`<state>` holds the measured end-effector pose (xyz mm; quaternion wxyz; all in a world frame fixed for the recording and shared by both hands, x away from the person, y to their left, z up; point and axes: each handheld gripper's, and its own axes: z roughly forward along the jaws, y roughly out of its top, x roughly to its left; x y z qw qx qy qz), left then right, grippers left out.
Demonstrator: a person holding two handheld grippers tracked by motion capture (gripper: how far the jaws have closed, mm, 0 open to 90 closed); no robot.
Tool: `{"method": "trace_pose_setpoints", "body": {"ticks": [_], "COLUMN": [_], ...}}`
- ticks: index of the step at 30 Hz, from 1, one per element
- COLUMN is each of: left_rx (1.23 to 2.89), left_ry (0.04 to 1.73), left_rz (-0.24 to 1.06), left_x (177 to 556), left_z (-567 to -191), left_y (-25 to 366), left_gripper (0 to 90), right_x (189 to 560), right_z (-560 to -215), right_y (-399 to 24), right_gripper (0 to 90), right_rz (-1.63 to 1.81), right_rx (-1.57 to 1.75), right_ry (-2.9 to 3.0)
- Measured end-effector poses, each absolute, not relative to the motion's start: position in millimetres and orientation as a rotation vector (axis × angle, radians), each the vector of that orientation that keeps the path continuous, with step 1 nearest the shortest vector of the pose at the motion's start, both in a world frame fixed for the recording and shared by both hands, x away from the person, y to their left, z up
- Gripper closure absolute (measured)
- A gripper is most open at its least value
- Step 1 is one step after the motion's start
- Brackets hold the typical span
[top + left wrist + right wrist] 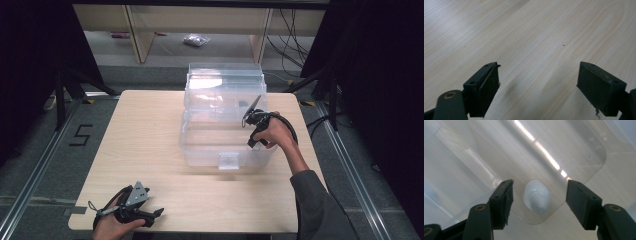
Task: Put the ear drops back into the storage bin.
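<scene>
Jaws of right gripper [537, 195] stand apart, pads clear of the small white bottle [536, 200] between them; nothing grasped. No earlier picture to compare, so released is the read. Bottle lies on the floor of the clear plastic bin [200, 145], right half of it, hard to make out from the high view. Long axis runs roughly along the gripper's look direction, tapered cap end toward the camera, fatter base away. Left gripper [537, 82] jaws also wide, empty, over bare table [531, 32] at the near left corner.

Risks, as judgement: bottle is round, could roll on the slick bin floor; withdrawing the right gripper could clip the bin wall or nudge the bottle.
</scene>
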<state>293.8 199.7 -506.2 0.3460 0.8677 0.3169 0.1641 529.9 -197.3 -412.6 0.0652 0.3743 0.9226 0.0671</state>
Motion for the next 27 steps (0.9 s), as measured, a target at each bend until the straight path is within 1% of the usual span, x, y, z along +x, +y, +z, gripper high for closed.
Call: {"method": "trace_pose_setpoints", "body": {"ticks": [3,7,9,16,27], "left_rx": [2.253,2.253,2.253,2.252,2.257], "left_ry": [0.823,0.823,0.823,0.822,0.809], "left_rz": [0.426,0.426,0.426,0.427,0.431], "left_x": [294,294,294,294,294], "left_z": [-506,-506,-506,-506,-506], "left_y": [200,200,200,200,200], "left_gripper": [17.3,17.3,17.3,17.3,17.3], "right_x": [528,525,524,519,509], "right_z": [-405,-401,-399,-395,-386], "right_y": [-196,-194,-195,-195,-197], "right_gripper": [36.3,36.3,35.5,34.5,30.4], "right_rz": [0.230,0.230,0.266,0.298,0.371], "right_rx": [1.127,1.158,1.105,1.089,1.083], "right_ry": [2.774,2.769,2.771,2.765,2.738]}}
